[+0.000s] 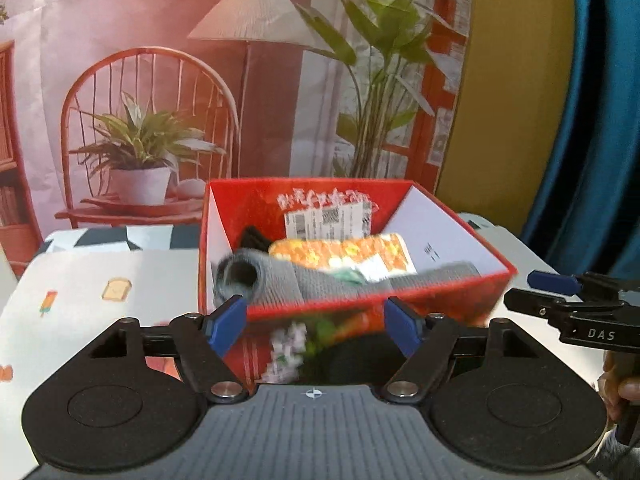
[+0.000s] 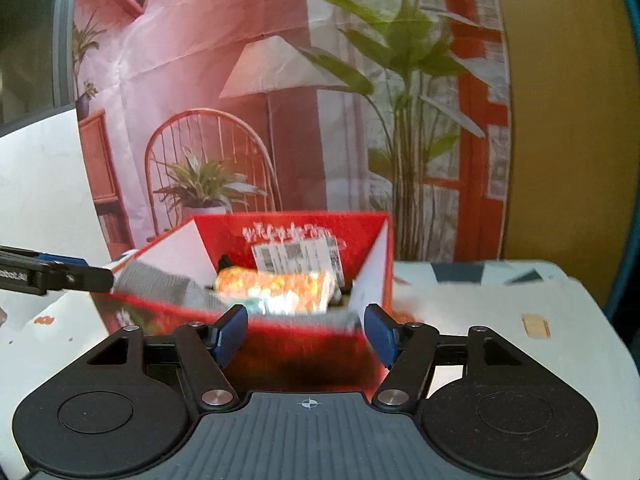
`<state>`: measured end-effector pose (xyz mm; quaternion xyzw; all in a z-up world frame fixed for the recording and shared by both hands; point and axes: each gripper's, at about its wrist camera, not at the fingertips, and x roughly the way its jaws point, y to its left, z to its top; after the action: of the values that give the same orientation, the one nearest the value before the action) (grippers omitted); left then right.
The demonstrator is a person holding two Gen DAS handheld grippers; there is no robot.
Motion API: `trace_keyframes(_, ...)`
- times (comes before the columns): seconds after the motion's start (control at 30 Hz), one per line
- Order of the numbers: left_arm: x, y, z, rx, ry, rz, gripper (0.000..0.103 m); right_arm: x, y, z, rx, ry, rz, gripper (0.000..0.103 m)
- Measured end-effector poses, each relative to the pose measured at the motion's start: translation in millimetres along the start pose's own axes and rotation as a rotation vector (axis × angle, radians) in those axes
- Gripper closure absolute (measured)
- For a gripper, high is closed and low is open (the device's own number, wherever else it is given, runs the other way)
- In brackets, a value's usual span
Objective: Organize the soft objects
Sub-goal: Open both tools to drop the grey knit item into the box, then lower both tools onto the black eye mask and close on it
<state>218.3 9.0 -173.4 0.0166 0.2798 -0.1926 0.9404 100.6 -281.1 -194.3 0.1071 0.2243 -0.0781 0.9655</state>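
Observation:
A red open box (image 1: pixel 448 292) stands on the table ahead of both grippers; it also shows in the right wrist view (image 2: pixel 304 336). Inside lie a grey knitted piece (image 1: pixel 280 280), an orange patterned soft item (image 1: pixel 340 254) and a black item (image 1: pixel 252 236). The grey piece (image 2: pixel 160 280) and the orange item (image 2: pixel 276 290) show in the right wrist view too. My left gripper (image 1: pixel 316 326) is open and empty at the box's near wall. My right gripper (image 2: pixel 306 334) is open and empty at the box's near wall. Each gripper shows side-on in the other's view, the right (image 1: pixel 560 292), the left (image 2: pixel 76 270).
The table (image 1: pixel 120 276) has a white cloth with small printed pictures, seen also in the right wrist view (image 2: pixel 500 312). A printed backdrop (image 1: pixel 160 80) of a chair, lamp and plants stands behind the box. A blue curtain (image 1: pixel 592 120) hangs at the right.

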Motion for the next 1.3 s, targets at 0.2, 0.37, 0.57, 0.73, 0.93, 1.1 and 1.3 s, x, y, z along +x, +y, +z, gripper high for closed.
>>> trace_keyframes(0.2,7,-7,-31,0.032,0.050,-0.038,0.026,1,-6,-48,0.049,0.085,-0.015,0.042)
trace_keyframes(0.37,24,-3,-47,0.022,0.088,-0.067,0.025,10,-13,-73,0.106,0.132,-0.027,0.042)
trace_keyframes(0.57,49,6,-54,-0.009,0.112,-0.073,0.025,21,-17,-81,0.133,0.158,-0.017,0.041)
trace_keyframes(0.73,64,17,-55,-0.069,0.108,-0.112,0.024,28,-22,-81,0.168,0.170,-0.004,0.038)
trace_keyframes(0.93,73,9,-56,-0.077,0.130,-0.181,0.022,34,-23,-81,0.189,0.177,0.019,0.036)
trace_keyframes(1.1,74,3,-63,-0.047,0.138,-0.170,0.036,38,-27,-80,0.213,0.182,0.036,0.032)
trace_keyframes(1.3,76,9,-65,-0.055,0.154,-0.154,0.049,43,-32,-78,0.248,0.192,0.073,0.031)
